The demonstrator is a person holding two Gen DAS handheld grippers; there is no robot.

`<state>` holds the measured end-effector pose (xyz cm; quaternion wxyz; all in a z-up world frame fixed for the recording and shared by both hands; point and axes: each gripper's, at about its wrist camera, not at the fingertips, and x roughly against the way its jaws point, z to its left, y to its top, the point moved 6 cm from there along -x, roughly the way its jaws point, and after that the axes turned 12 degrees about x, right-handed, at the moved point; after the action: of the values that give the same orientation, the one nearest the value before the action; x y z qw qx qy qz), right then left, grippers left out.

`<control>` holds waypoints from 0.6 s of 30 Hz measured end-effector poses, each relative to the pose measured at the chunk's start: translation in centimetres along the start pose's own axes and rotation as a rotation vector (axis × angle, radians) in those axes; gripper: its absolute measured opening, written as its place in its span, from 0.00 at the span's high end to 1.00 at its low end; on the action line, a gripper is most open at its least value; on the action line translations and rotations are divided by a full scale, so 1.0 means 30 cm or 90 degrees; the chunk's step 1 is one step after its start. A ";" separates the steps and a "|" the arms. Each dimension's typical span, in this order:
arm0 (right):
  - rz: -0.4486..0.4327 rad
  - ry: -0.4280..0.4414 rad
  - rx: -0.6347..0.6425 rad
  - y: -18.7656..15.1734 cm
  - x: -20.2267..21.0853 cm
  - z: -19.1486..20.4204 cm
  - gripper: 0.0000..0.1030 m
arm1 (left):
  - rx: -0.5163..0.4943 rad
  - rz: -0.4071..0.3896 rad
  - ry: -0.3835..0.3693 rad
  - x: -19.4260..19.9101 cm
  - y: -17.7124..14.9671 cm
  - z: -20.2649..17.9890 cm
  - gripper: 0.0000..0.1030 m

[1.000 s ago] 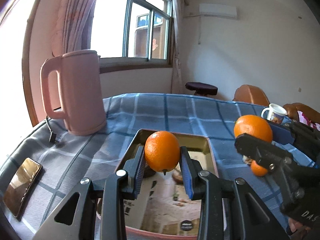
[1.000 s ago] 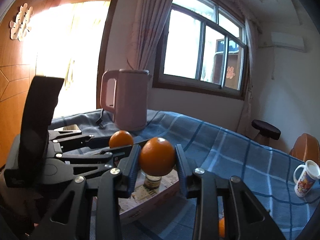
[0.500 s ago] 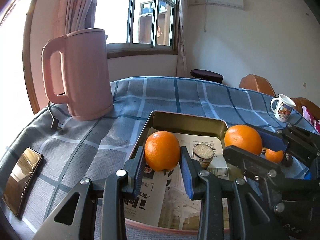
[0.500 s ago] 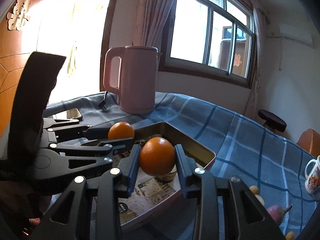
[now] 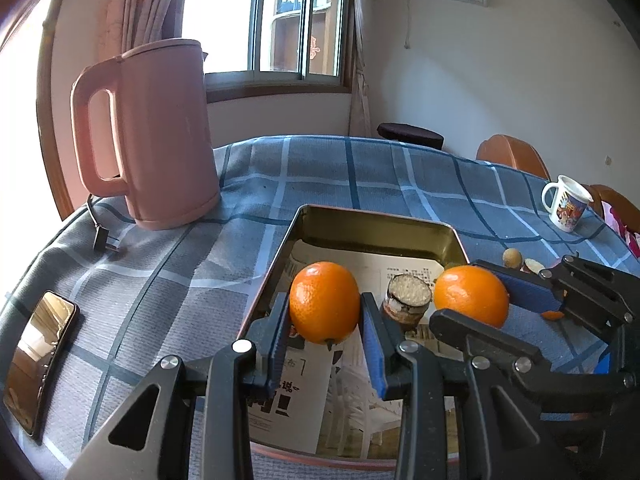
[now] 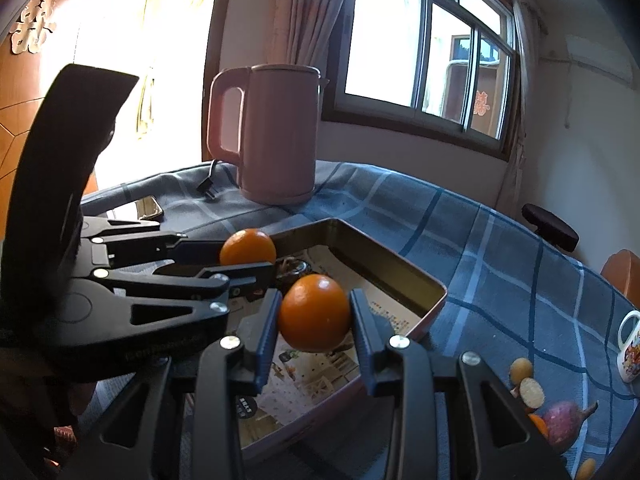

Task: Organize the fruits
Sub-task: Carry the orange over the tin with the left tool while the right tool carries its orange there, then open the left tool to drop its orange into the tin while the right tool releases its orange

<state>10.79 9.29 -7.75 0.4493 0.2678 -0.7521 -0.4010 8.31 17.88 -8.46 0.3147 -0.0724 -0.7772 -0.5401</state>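
Tray [image 5: 376, 236] near edge hidden behind gripper bodies; print on its paper lining [image 5: 404, 272] too small to read; phone [image 5: 38, 360] partly cut off at frame edge.

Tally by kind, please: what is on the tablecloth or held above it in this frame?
Oranges in tongs: 2 (left tongs hold left orange; right tongs hold right orange)
Tin tray: 1
Pink kettle: 1
Phone: 1
Mug: 1
Total: 6
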 end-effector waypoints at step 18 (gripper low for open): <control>0.011 0.000 -0.034 -0.012 -0.011 -0.029 0.39 | 0.024 -0.032 0.031 0.031 0.017 0.038 0.37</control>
<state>11.73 9.03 -7.98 0.4601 0.2491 -0.7431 -0.4173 7.34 18.87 -7.78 0.3215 -0.0339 -0.7809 -0.5344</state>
